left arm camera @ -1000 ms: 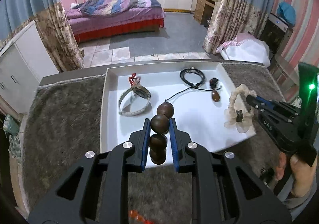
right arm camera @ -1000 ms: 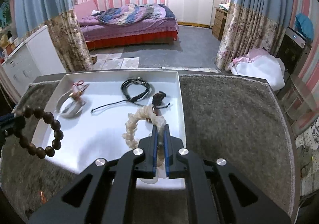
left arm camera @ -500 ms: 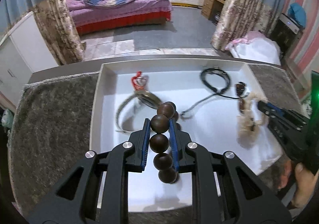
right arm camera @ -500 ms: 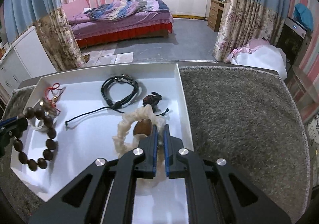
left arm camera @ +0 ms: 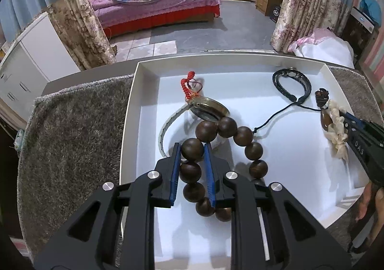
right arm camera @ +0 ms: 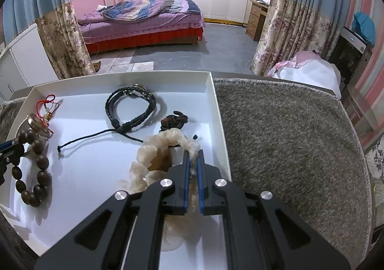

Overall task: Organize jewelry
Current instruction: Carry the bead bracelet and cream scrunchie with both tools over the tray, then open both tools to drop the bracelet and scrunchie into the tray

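Nearest the left camera, the left gripper (left arm camera: 192,157) has its jaws clamped on a bracelet of large dark brown wooden beads (left arm camera: 254,147), whose loop hangs low over the white rectangular tray (left arm camera: 134,92) on the grey shag-covered bench (left arm camera: 72,130). The right gripper (right arm camera: 193,162) pinches a cream ruffled fabric scrunchie (right arm camera: 144,162), also inside the tray near its right wall. Farther back lie a pale bangle with a brass disc and red knotted cord (left arm camera: 206,109), a brown knotted pendant (right arm camera: 174,121), then a black braided leather cord bracelet (right arm camera: 130,104). Judging by this, three pieces are placed; two await release.
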`<state>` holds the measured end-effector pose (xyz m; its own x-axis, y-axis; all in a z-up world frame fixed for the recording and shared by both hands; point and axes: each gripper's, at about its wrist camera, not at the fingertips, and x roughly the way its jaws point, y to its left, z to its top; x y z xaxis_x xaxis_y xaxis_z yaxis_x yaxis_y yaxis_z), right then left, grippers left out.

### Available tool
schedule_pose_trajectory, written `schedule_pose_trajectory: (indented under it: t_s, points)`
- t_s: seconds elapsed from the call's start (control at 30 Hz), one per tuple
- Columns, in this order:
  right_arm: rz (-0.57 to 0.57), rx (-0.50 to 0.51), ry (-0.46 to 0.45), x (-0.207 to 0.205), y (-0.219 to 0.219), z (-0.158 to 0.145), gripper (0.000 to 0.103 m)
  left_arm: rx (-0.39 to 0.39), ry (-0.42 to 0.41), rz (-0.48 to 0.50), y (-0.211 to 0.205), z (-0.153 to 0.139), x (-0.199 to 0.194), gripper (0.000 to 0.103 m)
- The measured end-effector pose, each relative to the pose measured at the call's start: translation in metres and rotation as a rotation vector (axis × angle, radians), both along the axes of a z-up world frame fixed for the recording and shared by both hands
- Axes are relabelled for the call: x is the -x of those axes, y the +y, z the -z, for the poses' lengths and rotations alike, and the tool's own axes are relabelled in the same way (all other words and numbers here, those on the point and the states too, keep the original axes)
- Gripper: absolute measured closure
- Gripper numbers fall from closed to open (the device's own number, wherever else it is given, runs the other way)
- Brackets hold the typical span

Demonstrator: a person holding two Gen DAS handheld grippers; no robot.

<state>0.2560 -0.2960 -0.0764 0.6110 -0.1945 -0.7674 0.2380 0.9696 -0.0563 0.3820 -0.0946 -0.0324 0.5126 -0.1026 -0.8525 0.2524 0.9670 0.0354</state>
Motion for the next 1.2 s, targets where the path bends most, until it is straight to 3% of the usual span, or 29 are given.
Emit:
schedule_pose_trajectory:
  t_s: [0.4,0.53,0.67,0.8,1.03,1.2]
  points:
    - [-0.003,0.008,0.004,-0.003,0.002,-0.001,0.094,-0.004,-0.005,0.003,0.002,-0.001,0.003,0.085]
    - [-0.016,0.015,0.006,-0.004,0.005,-0.002,0.092,0.019,0.003,0.008,0.003,-0.001,0.004,0.077]
    - [-0.02,0.019,-0.001,-0.003,0.007,-0.003,0.078,-0.001,-0.012,0.016,-0.003,-0.002,0.008,0.071]
    - [-0.027,0.011,-0.013,-0.002,0.007,-0.004,0.071,0.001,-0.038,0.02,-0.005,-0.006,0.012,0.055]
    - [-0.044,0.007,-0.028,0.0,0.012,-0.008,0.061,0.017,-0.071,0.042,-0.01,-0.015,0.017,0.049]
    - [-0.043,0.004,-0.057,0.004,0.015,-0.015,0.047,0.021,-0.108,0.046,-0.011,-0.024,0.021,0.039]
